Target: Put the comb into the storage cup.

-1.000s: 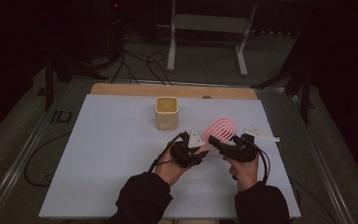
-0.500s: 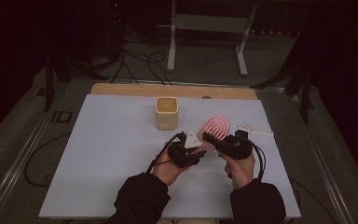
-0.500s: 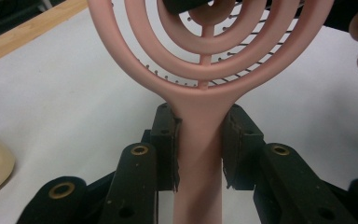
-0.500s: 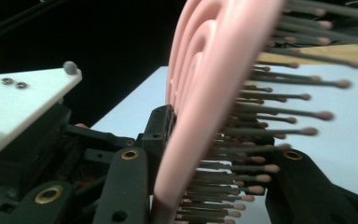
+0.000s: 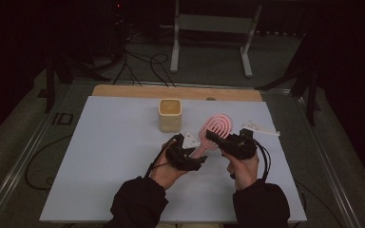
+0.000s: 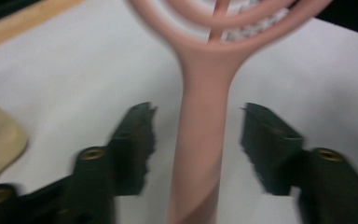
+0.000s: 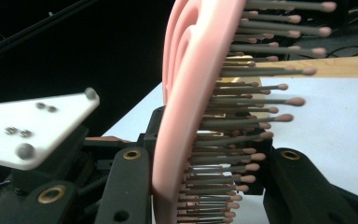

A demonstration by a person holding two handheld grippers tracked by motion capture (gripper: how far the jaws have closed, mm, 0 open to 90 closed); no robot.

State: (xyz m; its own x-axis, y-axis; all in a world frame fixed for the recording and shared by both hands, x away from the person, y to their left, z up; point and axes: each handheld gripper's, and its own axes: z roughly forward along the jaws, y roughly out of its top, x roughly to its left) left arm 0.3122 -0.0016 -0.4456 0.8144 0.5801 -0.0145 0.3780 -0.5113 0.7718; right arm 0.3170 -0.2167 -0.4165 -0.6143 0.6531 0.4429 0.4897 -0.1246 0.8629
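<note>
Pink hairbrush (image 5: 215, 129), beige cup (image 5: 170, 114), white table (image 5: 114, 156), black jaws

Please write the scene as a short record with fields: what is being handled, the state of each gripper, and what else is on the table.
handled thing: pink hairbrush, raised off the table between the two grippers
left gripper: jaws have just been opening; brush handle runs between them with a gap on both sides
right gripper: jaws closed on the brush head, one on its back, one on the bristle side
surface: white table
other things: beige cup standing behind the grippers; white flat piece lying to the right
</note>
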